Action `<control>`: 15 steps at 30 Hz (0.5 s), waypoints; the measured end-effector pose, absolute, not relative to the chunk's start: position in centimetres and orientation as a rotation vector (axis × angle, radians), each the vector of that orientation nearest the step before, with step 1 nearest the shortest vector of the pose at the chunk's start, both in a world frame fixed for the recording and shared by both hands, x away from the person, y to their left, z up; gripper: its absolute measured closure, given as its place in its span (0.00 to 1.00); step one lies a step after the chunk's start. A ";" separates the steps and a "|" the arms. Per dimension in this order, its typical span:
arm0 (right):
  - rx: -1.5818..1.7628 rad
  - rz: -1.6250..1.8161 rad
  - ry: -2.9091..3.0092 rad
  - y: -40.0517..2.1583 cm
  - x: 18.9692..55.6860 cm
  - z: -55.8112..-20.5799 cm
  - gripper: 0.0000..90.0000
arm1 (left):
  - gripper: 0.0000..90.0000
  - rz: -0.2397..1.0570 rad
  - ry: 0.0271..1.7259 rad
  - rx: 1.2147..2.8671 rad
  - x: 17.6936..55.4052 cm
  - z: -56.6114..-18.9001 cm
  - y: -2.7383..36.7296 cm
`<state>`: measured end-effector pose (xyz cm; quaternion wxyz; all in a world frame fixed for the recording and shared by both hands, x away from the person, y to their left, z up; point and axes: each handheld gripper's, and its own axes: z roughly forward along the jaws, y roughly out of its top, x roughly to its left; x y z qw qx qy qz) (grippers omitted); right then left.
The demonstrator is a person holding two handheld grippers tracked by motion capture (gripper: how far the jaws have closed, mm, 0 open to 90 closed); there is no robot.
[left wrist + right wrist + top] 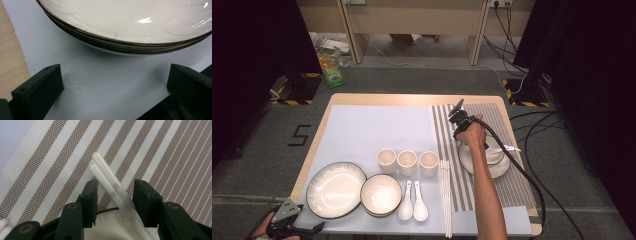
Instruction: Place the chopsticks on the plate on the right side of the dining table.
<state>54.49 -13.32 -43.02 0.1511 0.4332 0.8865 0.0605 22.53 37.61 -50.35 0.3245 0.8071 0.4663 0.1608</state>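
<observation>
— Pair of white chopsticks (pixel 113 188): where now?
— Resting across the rim of the bowl (pixel 110 225) on the striped mat (pixel 50 175), tips toward 11 o'clock; between the spread jaws of the right hand-held gripper (pixel 115 192), pads apparently clear (so released, likely).
— Next?
— Probably backing straight off without nudging; smooth, glossy, slim rods, prone to rolling.
— Left hand-held gripper (pixel 112 82)?
— Spread wide, empty, before the stacked dark-rimmed plates (pixel 125 22).

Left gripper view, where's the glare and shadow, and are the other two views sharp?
Left gripper view: bright glare spots on the glossy white dark-rimmed plate, soft shadow beneath it on the pale blue mat. Right gripper view: crisp weave on the brown-and-white striped placemat, white chopsticks sharp. High view: softer, dark at both sides.
</observation>
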 end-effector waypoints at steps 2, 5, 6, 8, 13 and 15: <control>1.244 0.180 2.546 -13.4 54.4 -43.1 0.64 | 0.00 0.419 1.222 2.118 22.5 -50.3 37.6; 1.212 0.161 2.548 -13.4 54.4 -43.1 0.65 | 0.00 0.424 1.224 2.115 22.5 -50.4 37.6; 1.208 0.161 2.548 -13.4 54.4 -43.1 0.66 | 0.00 0.425 1.223 2.115 22.5 -50.4 37.6; 1.194 0.155 2.537 -13.3 54.4 -43.1 0.67 | 0.00 0.424 1.224 2.115 22.5 -50.4 37.6; 1.184 0.163 2.532 -12.8 54.4 -43.2 0.67 | 0.00 0.424 1.224 2.115 22.5 -50.4 37.6; 1.173 0.161 2.535 -12.6 54.4 -43.2 0.67 | 0.00 0.424 1.224 2.116 22.5 -50.4 37.6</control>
